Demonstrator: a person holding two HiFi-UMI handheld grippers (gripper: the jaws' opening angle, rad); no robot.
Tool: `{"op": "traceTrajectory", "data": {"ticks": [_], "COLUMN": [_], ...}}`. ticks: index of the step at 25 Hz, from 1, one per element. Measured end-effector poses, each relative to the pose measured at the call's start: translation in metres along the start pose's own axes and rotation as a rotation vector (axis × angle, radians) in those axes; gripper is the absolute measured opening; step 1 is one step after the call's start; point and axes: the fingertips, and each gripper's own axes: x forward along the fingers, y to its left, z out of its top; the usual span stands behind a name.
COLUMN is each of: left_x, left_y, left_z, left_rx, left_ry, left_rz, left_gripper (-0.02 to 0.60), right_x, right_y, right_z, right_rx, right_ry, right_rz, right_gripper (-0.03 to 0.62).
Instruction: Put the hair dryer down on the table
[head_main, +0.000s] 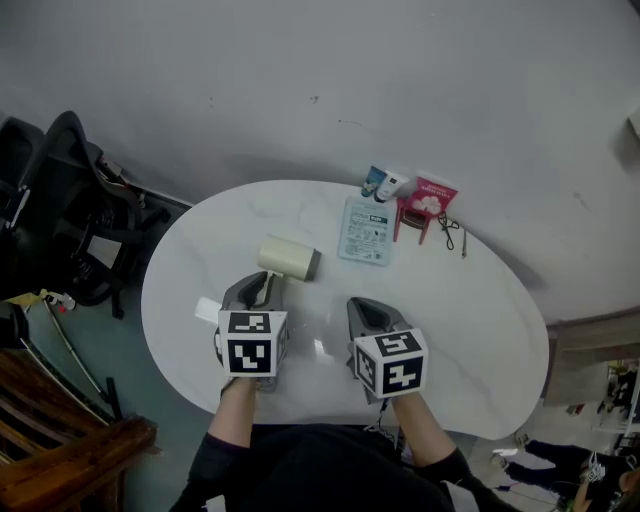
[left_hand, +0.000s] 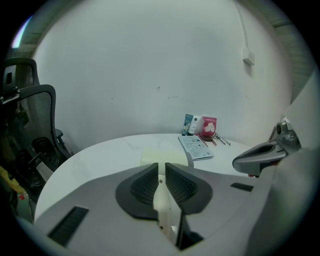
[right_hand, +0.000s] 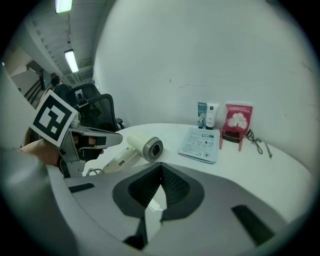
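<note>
We count one cream plastic hair dryer with a grey nozzle (head_main: 290, 258), two grey grippers, one white oval table (head_main: 480, 320), two small tubes (head_main: 385, 183), one pale blue flat packet (head_main: 366, 230), one pink card on a red stand (head_main: 432, 197) and one black office chair (head_main: 70, 200). The left gripper (left_hand: 161, 167) is clamped on the dryer's cream handle. The barrel lies crosswise just past its tips, over the table's left half. We can't tell if it touches the tabletop. The right gripper (right_hand: 161, 167) is pressed together and empty, near the dryer but apart from it.
</note>
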Motion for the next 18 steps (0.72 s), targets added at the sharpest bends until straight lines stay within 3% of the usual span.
{"op": "traceTrajectory", "data": {"ticks": [3,11,18], "left_x": [-0.009,-0.037,-0.063], "left_y": [-0.003,-0.009,-0.01], "left_z": [0.003,0.008,0.012], "left_rx": [-0.034,-0.12,-0.131], "left_ry": [-0.032,-0.094,-0.134], "left_rz": [-0.033,-0.125,-0.165], "left_gripper": [0.012,0.009,0.009], "right_x": [-0.006,-0.024,-0.039], "right_y": [0.003,0.017,0.03], "right_z": [0.001,0.005,0.004], "right_rx": [0.006,-0.005,-0.026], "right_ry": [-0.017,-0.063,-0.095], "right_rz": [0.007,0.033,0.046], "right_gripper": [0.002,0.002,0.002]}}
